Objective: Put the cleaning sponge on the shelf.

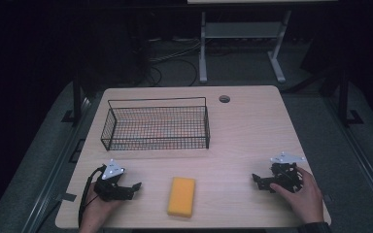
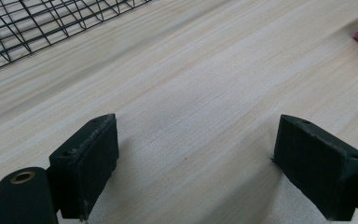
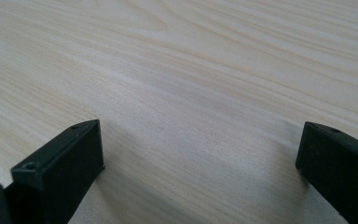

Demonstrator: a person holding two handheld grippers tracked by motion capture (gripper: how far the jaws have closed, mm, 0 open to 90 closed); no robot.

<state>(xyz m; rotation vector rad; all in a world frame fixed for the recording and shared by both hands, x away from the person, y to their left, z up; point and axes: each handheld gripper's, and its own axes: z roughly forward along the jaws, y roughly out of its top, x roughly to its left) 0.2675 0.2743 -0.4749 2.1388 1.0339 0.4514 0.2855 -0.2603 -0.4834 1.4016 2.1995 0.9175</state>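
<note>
High view overlooks table (image 1: 252, 126); gripper views skim it closely

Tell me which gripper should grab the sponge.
Left, probably. The left gripper sits nearer the sponge, jaws open and pointing toward it; the right gripper lies farther off.

At the lower left of the high view, the left hand (image 1: 97, 211) holds the left gripper (image 1: 135, 187), jaws spread wide. At the lower right, the right hand (image 1: 303, 196) holds the right gripper (image 1: 256, 180), jaws likewise parted.
</note>
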